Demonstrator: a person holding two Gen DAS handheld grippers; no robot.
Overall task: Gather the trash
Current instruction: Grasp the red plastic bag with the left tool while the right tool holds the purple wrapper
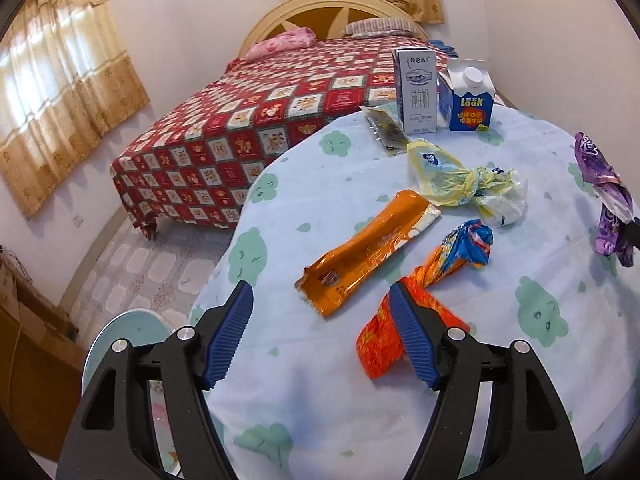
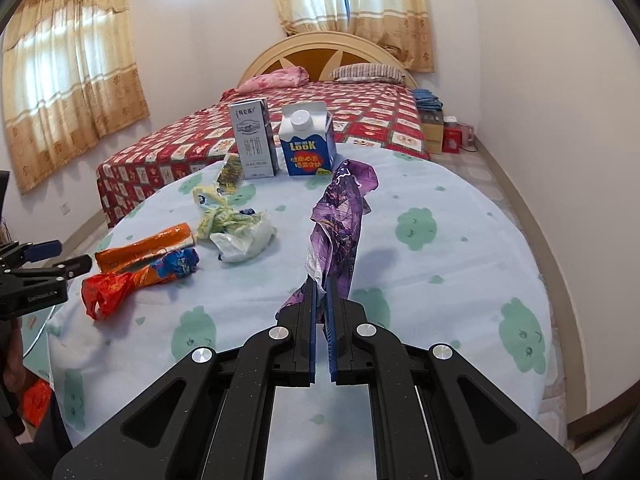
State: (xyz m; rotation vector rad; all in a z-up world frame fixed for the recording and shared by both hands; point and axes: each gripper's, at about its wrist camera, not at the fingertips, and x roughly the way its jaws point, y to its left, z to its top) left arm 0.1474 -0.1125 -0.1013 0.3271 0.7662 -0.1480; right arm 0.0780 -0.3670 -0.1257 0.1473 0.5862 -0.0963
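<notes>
My right gripper point(image 2: 320, 286) is shut on a purple wrapper point(image 2: 340, 220) and holds it above the round table point(image 2: 440, 280); the wrapper also shows at the right edge of the left wrist view point(image 1: 604, 196). My left gripper point(image 1: 320, 300) is open above the table's near edge. An orange wrapper point(image 1: 368, 252) lies just ahead between its fingers, and a twisted red-and-blue wrapper point(image 1: 424, 280) lies under its right finger point(image 1: 408, 332). A knotted yellow-white plastic bag point(image 1: 468, 184), a dark flat packet point(image 1: 384, 128), a grey milk carton point(image 1: 414, 92) and a blue carton point(image 1: 468, 100) lie farther back.
The table carries a pale blue cloth with green clouds. A bed point(image 1: 248, 120) with a red patterned cover stands behind it. A round stool top point(image 1: 132, 336) shows below the table at left. Boxes point(image 2: 436, 128) stand by the right wall.
</notes>
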